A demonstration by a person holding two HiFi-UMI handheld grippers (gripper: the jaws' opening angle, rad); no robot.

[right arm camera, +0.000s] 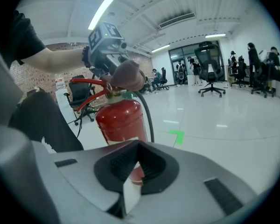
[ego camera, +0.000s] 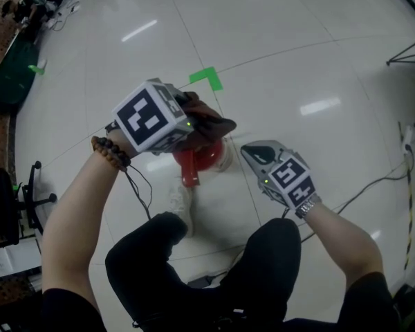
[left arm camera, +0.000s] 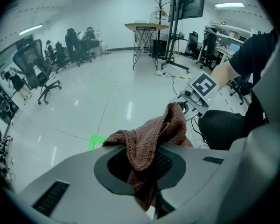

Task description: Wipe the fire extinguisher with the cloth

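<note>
Fingers of the left gripper (left arm camera: pixel 148 169) were clamped on the brown knitted cloth (left arm camera: pixel 151 129); those of the right gripper (right arm camera: pixel 132 174) were together, empty. A glossy white floor (ego camera: pixel 297 40) bore a green tape corner (ego camera: pixel 207 79). The red fire extinguisher (right arm camera: pixel 120 120) stood upright mid-frame, cloth at its top

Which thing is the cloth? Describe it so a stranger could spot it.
On the glossy white floor, near a green tape corner, stands a red fire extinguisher. The cloth is bunched at its top, pinched in the jaws of the left gripper. It is the only soft, brownish knitted thing there, among hard plastic and metal.
</note>
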